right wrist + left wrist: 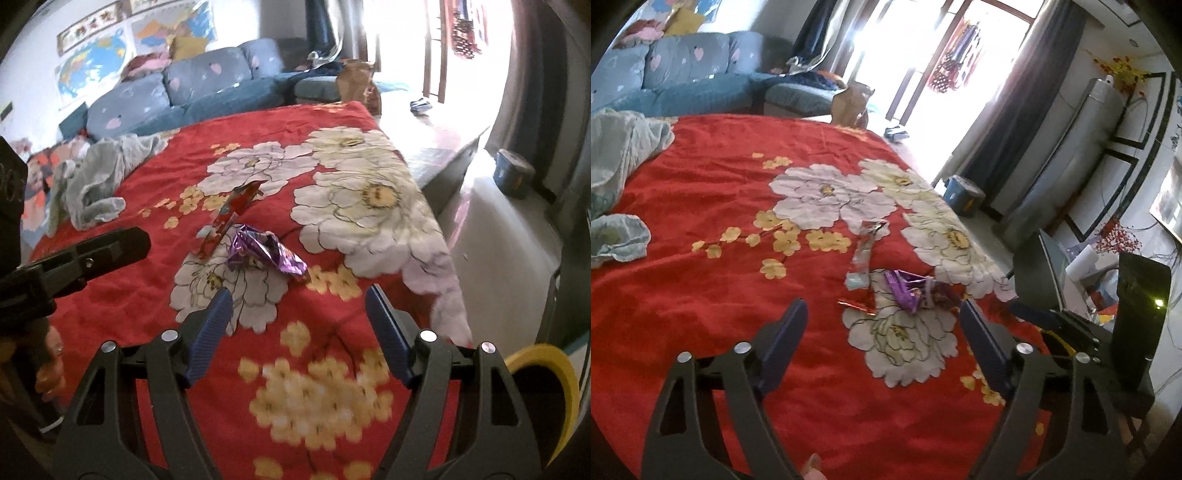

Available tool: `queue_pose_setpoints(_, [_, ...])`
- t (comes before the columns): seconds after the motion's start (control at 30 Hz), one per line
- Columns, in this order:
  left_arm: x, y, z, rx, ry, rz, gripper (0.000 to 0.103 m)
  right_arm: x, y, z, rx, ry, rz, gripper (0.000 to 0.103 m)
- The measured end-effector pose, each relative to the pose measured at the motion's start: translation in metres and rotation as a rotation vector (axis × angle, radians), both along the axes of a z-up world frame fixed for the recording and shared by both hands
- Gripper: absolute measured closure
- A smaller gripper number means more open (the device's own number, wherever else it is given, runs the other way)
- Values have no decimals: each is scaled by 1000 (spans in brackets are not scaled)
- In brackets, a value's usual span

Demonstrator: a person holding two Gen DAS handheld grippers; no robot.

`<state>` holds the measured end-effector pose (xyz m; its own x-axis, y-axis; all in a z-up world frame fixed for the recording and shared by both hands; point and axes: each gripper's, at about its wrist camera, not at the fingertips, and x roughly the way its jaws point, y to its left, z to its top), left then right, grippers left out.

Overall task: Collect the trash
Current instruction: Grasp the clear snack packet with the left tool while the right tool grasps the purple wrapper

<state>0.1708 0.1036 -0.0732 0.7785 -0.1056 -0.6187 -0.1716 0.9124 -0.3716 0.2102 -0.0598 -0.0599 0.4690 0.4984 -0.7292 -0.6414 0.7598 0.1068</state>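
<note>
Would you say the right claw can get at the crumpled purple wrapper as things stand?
Probably yes: the right claw is open and empty, and only bare red bedspread lies between it and the purple wrapper ahead.

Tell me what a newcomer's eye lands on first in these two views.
The red bedspread with big pale flowers fills both views. A crumpled purple foil wrapper lies mid-bed beside a long red wrapper, ahead of the open right gripper and the open left gripper, both empty. Behind the bed, a blue sofa stands beneath wall maps, with glaring window light at the far right.
</note>
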Motion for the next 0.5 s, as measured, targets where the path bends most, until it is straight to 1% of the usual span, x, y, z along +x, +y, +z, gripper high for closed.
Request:
queue_pose_setpoints(0.13, [11, 9, -8, -10, 31, 5, 35, 13, 16, -8, -29, 7, 33, 44])
queue_pose_setpoints(0.2, [19, 12, -12, -13, 53, 1, 39, 19, 22, -12, -40, 11, 39, 48])
queue_pose_setpoints(0.27, [25, 13, -14, -16, 66, -3, 41, 23, 28, -14, -42, 15, 56, 51])
queue_pose_setpoints(0.33, [32, 14, -17, -15, 81, -6, 43, 24, 32, -16, -47, 12, 72, 55])
queue_pose_setpoints(0.37, [36, 15, -19, -18, 88, -9, 46, 26, 36, -18, -49, 18, 88, 64])
queue_pose_setpoints(0.4, [40, 17, -21, -19, 98, -9, 49, 26, 39, -20, -49, 30, 104, 81])
queue_pose_setpoints(0.43, [45, 18, -24, -23, 108, -10, 50, 26, 41, -23, -51, 47, 119, 90])
queue_pose_setpoints(0.5, [51, 19, -28, -35, 124, -12, 55, 23, 41, -27, -48, 65, 125, 91])
